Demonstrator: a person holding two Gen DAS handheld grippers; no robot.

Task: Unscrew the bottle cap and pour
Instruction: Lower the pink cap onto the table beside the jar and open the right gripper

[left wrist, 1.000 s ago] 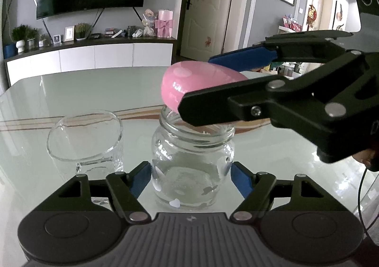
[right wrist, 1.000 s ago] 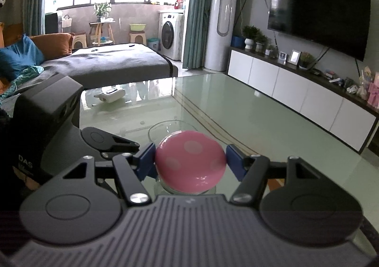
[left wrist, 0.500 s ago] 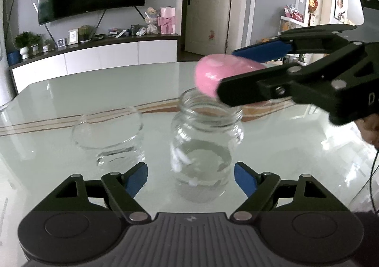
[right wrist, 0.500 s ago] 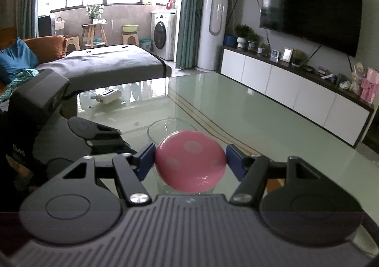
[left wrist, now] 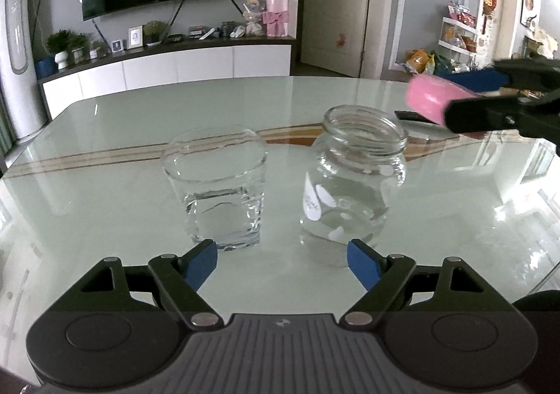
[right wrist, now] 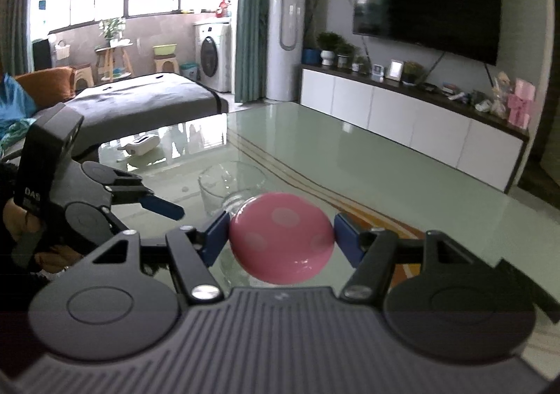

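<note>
A clear glass jar with white heart marks stands open on the glass table, some water in it. A clear tumbler stands to its left and also shows in the right wrist view. My left gripper is open, its blue pads in front of both vessels, touching neither. My right gripper is shut on the pink dotted cap. In the left wrist view the cap hangs above and right of the jar mouth.
The glass table has a striped band across its middle. A dark flat object lies on it behind the jar. A white cabinet and a TV stand beyond the far edge. A white device lies further along the table.
My right gripper has lifted the pink cap off the jar and carried it right. My left gripper has let go of the jar and drawn back, so the jar and tumbler sit farther off.
</note>
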